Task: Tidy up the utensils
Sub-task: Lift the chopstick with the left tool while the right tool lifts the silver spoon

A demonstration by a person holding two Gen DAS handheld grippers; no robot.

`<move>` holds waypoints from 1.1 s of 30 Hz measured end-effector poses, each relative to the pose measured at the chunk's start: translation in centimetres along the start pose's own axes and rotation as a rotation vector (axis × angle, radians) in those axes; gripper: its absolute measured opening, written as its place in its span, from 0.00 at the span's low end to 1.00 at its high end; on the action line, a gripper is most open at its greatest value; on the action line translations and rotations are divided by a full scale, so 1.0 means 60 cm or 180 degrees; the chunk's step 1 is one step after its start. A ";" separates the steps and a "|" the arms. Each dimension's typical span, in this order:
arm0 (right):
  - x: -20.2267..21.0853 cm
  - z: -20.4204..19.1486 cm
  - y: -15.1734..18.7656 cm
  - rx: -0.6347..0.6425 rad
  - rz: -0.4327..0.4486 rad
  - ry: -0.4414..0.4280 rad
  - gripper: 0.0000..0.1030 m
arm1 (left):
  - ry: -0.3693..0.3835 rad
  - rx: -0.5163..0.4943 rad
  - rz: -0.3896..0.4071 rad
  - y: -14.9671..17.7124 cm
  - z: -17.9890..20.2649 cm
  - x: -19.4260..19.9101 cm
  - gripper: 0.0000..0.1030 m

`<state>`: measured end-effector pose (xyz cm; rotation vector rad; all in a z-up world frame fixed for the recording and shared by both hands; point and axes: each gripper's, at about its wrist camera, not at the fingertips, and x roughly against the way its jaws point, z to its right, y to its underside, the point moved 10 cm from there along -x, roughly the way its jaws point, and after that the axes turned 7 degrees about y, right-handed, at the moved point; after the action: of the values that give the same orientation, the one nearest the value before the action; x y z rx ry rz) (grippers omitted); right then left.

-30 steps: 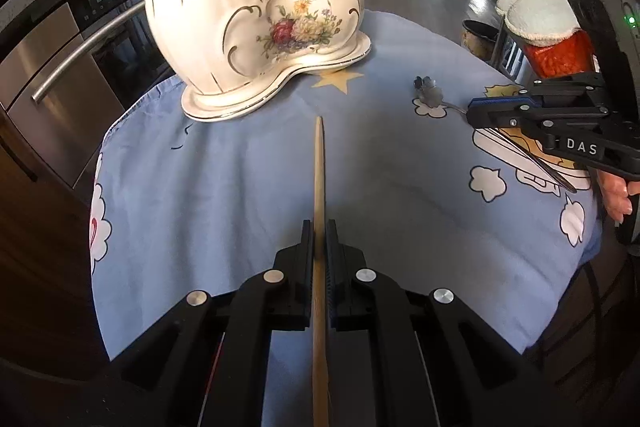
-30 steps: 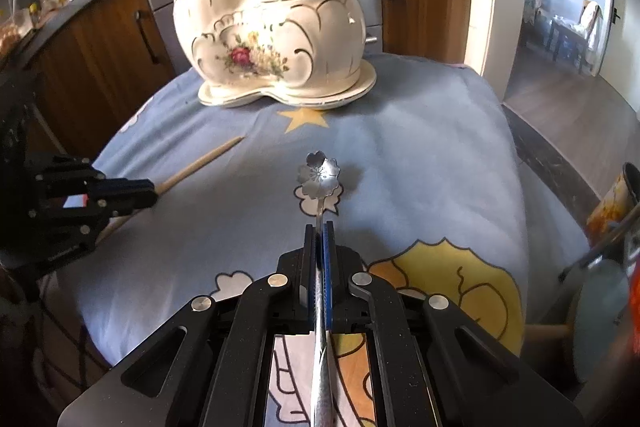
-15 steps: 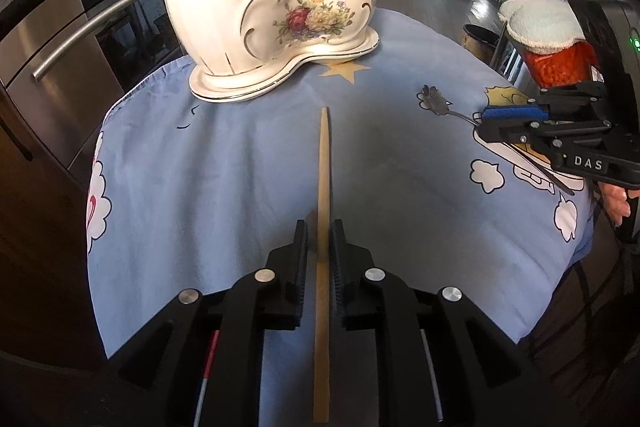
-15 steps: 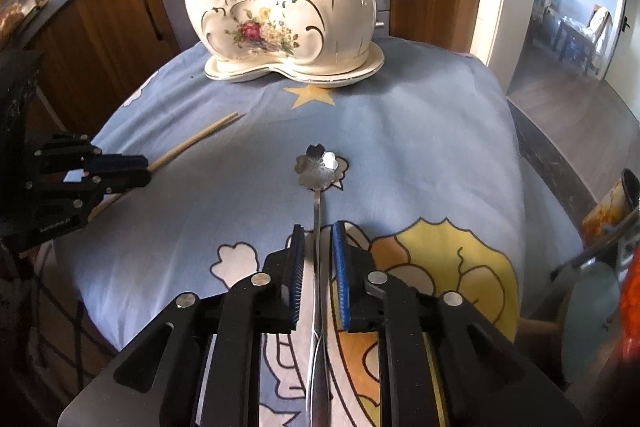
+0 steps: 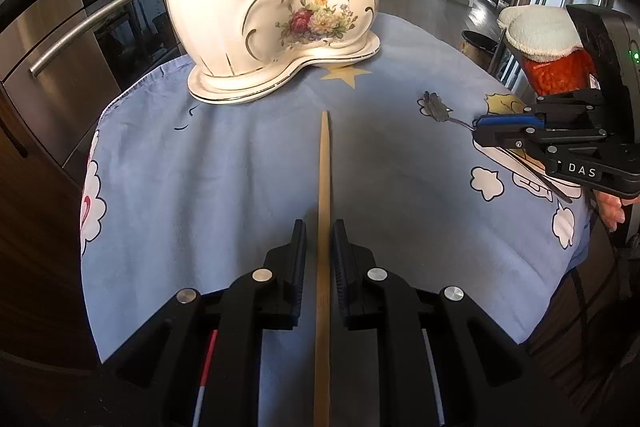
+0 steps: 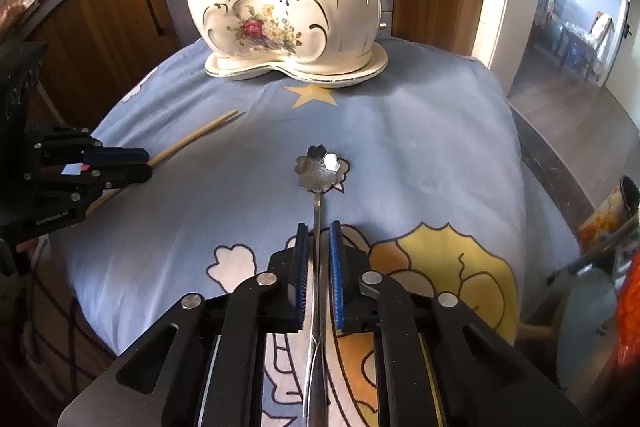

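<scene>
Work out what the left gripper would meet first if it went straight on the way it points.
Probably the blue tablecloth just ahead: the left gripper tilts down at it, its fingers astride the wooden chopstick lying there. The ceramic utensil holder stands further off, though depth is unclear.

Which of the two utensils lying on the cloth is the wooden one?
The wooden chopstick, plain and tapering, lying between the left gripper's fingers. The other is a metal spoon with a flower-shaped bowl, in front of the right gripper.
</scene>
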<state>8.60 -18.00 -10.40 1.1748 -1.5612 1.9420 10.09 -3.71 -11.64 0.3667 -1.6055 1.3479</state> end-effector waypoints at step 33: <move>0.166 -0.041 -0.099 0.0105 0.1560 -0.0117 0.04 | 0.0173 -0.0196 0.1158 -0.075 0.024 0.135 0.06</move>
<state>6.31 -15.89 1.05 0.8995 -1.9868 2.2567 8.80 -3.74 -2.37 -0.0025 -1.7191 1.5584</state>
